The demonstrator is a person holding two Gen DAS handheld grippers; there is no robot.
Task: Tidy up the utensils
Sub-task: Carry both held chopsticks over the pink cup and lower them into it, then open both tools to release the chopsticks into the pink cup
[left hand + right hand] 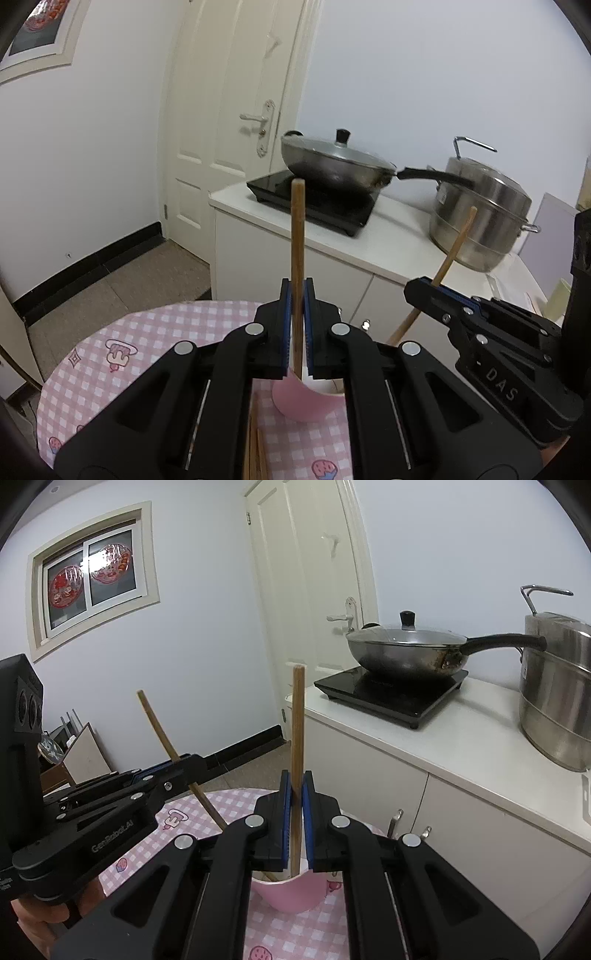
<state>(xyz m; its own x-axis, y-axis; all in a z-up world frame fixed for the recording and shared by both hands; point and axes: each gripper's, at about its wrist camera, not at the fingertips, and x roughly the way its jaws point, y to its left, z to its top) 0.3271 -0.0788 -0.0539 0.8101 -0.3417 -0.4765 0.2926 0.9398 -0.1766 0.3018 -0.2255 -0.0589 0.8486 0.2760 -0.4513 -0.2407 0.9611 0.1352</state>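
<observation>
Location: a home kitchen. Indicators: lidded wok (406,646) on a black induction hob (391,694), stacked steel steamer pot (484,218) on a white cabinet tabletop (461,753), panelled door (221,110), pink checked tablecloth (155,347).

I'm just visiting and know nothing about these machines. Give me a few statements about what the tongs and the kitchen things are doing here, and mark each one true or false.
1. Each set of tongs, the left tongs and the right tongs, is clamped on a wooden chopstick. True.
2. The pink cup lies tipped over on the table. False: it stands upright on the pink checked tablecloth.
3. The wok on the black cooktop has a lid on it. True.
4. The left chopstick lies flat across the cup's rim. False: it stands nearly upright, its lower end at the cup.
5. The steel pot sits on the cooktop. False: it stands beside it on the white counter.
</observation>
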